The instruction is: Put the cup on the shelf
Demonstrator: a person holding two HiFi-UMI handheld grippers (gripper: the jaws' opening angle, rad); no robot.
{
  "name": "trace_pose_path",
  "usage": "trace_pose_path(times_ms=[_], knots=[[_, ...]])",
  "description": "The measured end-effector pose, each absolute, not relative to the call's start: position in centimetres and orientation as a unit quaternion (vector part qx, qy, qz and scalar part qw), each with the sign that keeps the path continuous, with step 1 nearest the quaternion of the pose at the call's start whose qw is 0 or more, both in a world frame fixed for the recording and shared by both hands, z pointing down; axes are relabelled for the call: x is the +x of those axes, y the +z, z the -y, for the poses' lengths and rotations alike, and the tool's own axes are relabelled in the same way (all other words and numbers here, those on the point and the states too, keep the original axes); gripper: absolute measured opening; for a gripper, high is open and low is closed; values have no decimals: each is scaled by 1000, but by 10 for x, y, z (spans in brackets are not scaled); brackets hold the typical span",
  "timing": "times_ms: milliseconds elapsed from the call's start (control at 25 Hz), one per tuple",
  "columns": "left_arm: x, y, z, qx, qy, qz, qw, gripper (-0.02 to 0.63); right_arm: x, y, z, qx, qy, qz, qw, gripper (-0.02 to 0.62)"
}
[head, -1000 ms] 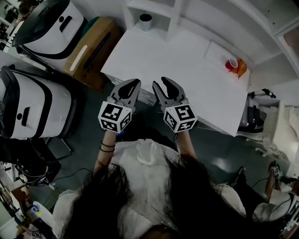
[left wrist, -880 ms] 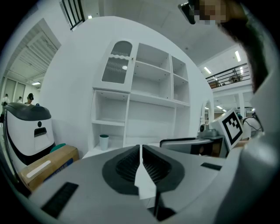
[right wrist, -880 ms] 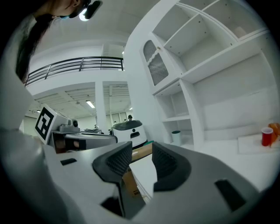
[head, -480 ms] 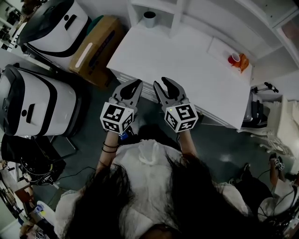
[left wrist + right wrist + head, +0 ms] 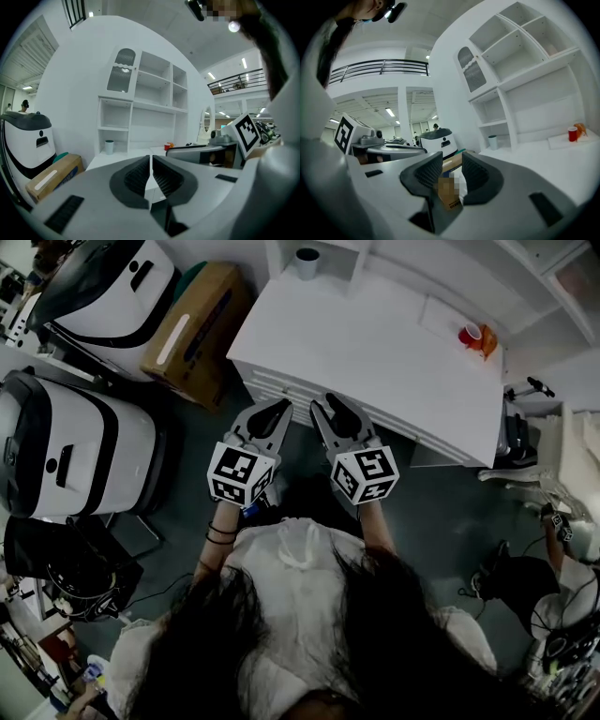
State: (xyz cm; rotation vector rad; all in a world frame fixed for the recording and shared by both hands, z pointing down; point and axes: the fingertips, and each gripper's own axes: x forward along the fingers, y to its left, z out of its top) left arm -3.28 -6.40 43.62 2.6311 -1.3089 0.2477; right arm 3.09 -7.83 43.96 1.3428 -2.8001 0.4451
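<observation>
A small red cup stands at the far right of the white table, beside an orange thing. It also shows in the right gripper view as the red cup. A white shelf unit rises behind the table, with a grey cup in its lowest left bay. Both grippers are side by side at the table's near edge, far from the red cup. My left gripper is shut and empty. My right gripper has a narrow gap between its jaws and holds nothing.
Two large white-and-black machines stand on the floor at the left, with a cardboard box between them and the table. Cables and gear lie on the floor at the right.
The table and shelf have slid toward the top of the head view, so the grippers now sit at the table's front edge. The right jaws have narrowed a little.
</observation>
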Motion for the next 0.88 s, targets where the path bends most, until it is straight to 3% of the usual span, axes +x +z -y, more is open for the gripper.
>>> trace_pose_path(times_ms=[880], knots=[[-86, 441, -37, 906, 74, 406, 90, 23, -26, 442, -38, 461, 117, 879, 10, 76]])
